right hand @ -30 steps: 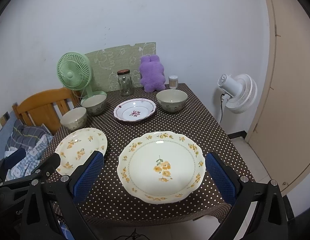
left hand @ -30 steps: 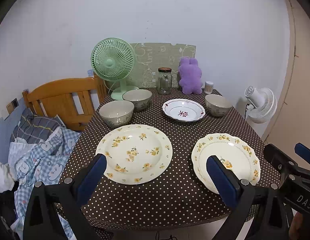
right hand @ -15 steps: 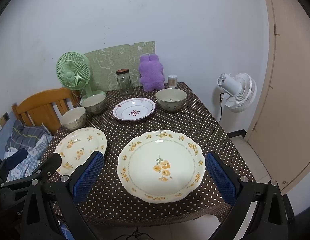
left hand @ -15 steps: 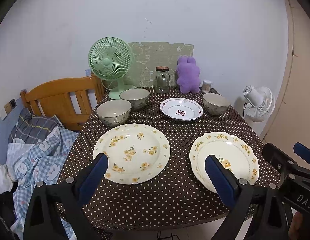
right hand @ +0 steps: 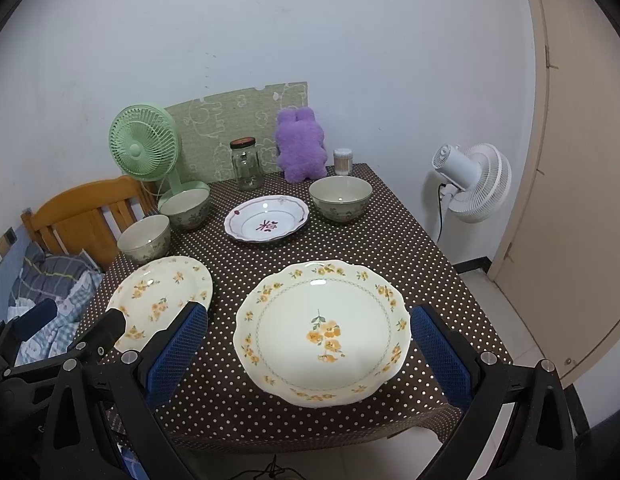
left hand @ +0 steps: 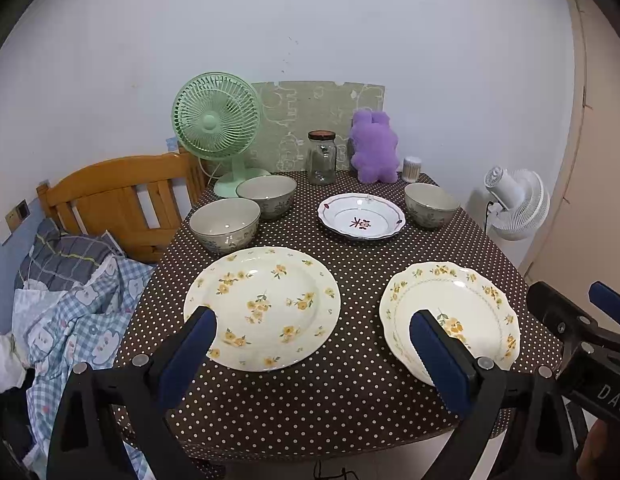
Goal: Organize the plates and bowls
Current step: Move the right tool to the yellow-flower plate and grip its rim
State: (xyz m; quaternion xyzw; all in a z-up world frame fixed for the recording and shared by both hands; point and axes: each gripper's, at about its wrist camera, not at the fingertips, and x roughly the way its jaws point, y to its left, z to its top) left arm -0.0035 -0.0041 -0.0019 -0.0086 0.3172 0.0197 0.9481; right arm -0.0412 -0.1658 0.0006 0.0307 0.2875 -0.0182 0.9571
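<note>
Wide apart and empty, the jaws of the left gripper [left hand: 312, 350] and right gripper [right hand: 308, 346] hover at the near edge of the brown polka-dot table [right hand: 394, 240]. Ahead lie the round yellow-flowered ceramic plate [left hand: 262, 306] and scalloped yellow-flowered ceramic plate [right hand: 322, 332], the latter near the edge. A clumsy rim grab could push it off.

The right claw [right hand: 308, 350] hangs wide open at the bottom of the frame, above a scalloped flowered plate [right hand: 322, 330] lying on the dotted table [right hand: 410, 252], touching nothing.
</note>
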